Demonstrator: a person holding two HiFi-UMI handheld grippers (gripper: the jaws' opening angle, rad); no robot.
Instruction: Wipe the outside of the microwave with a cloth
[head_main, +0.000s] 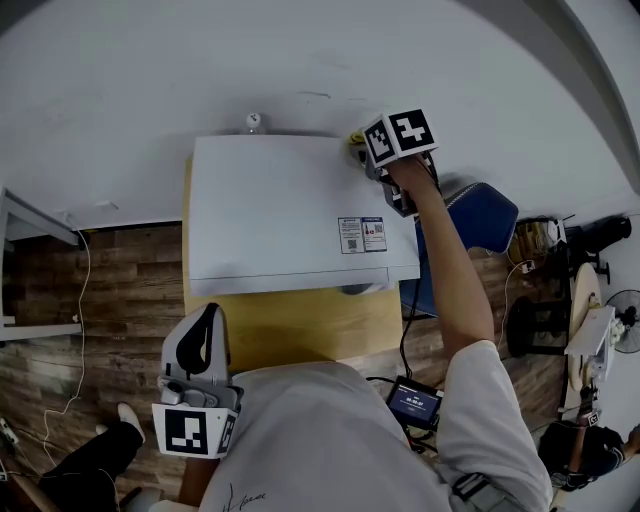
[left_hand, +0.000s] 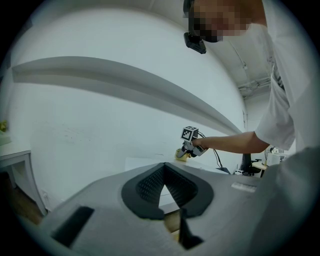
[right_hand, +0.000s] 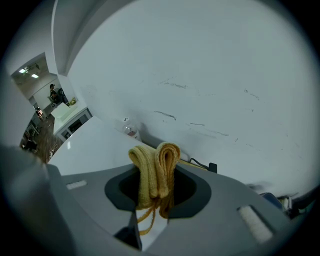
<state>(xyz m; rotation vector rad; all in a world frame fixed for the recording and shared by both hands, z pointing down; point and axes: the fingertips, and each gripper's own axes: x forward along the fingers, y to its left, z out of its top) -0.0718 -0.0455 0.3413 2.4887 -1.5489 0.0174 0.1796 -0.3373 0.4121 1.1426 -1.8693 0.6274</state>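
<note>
- No text legible anywhere.
- Two stickers (head_main: 361, 234) side by side on microwave (head_main: 290, 210) top, right part towards near edge: blue-and-white, fine print and code-like squares, too small to read.
- Black-and-white square markers, no letters: on cube of right hand-held gripper (head_main: 360, 145) at microwave's far right corner, and on cube of left hand-held gripper (head_main: 208, 318) at near left.
- Small device (head_main: 413, 402) at near right: blue screen showed pale lines, unreadable.
- Shirt (head_main: 320, 440): dark script near lower edge, illegible.
</note>
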